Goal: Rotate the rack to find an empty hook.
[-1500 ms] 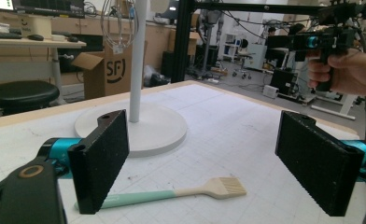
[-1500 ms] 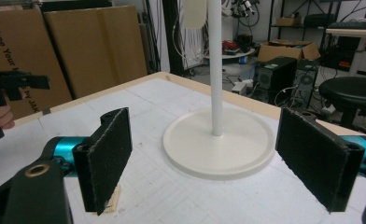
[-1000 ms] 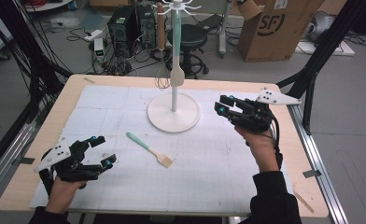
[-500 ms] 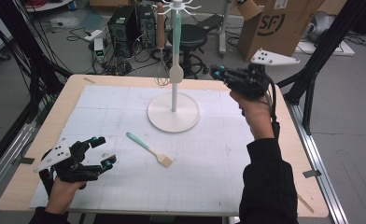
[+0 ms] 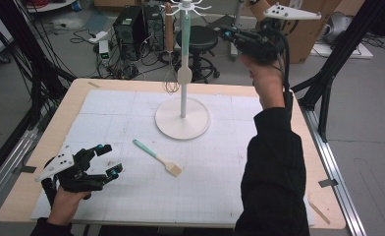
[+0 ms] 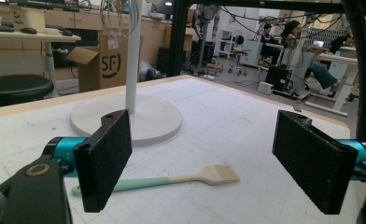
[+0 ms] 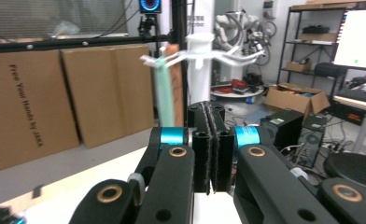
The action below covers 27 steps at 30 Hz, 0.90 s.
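High view: rack (image 5: 182, 115) at centre holds a whisk (image 5: 170, 84); brush (image 5: 157, 157) lies on the mat (image 5: 230, 162). Left gripper (image 5: 107, 160) gapes wide, right gripper (image 5: 225, 33) closed empty, upper right.

The brush (image 5: 157, 157) has a mint-green handle and a pale tan head, lying on a white mat (image 5: 220, 182) ruled with a faint grey grid. The stand (image 5: 182, 118) is white, with a mint-green utensil (image 5: 184, 29) and what looks like a brown-handled whisk (image 5: 169, 34) hanging from it. Both grippers (image 5: 109, 160) (image 5: 226, 32) are black with teal rings, and the table (image 5: 77, 96) edge is light wood.
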Motion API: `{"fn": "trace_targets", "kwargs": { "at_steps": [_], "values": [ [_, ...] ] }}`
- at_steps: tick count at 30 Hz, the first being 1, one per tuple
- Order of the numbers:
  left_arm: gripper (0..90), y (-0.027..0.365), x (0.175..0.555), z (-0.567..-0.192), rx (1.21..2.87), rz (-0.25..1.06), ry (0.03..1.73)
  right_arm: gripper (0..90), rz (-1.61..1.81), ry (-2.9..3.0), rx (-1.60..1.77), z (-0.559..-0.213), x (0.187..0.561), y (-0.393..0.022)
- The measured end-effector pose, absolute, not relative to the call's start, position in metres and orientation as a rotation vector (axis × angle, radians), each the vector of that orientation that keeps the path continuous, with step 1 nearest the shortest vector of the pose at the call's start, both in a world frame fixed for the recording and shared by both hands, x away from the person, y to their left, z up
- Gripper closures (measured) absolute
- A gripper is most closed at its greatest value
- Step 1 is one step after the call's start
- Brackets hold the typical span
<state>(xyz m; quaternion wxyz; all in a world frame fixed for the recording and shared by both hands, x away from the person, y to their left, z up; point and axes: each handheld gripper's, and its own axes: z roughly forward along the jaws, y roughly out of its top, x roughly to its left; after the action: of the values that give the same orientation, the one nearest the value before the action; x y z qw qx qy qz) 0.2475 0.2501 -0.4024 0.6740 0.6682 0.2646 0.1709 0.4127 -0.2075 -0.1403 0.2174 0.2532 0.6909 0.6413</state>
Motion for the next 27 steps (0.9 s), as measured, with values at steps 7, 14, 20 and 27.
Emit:
{"fn": "trace_targets", "kwargs": {
  "at_steps": [7, 14, 20, 27],
  "values": [
    [20.3, 0.252, 0.247, -0.402, 1.497, 0.382, 0.589, 89.4, 1.695, 1.914, 0.76, -0.13, 0.434, -0.188],
    [20.4, 0.256, 0.246, -0.401, 1.487, 0.385, 0.591, 89.4, 1.701, 1.921, 0.738, -0.128, 0.44, -0.169],
    [20.4, 0.258, 0.246, -0.401, 1.479, 0.385, 0.597, 89.4, 1.707, 1.945, 0.71, -0.126, 0.435, -0.159],
    [20.4, 0.258, 0.247, -0.401, 1.48, 0.386, 0.599, 89.4, 1.703, 1.966, 0.677, -0.126, 0.43, -0.142]
  ]
}}
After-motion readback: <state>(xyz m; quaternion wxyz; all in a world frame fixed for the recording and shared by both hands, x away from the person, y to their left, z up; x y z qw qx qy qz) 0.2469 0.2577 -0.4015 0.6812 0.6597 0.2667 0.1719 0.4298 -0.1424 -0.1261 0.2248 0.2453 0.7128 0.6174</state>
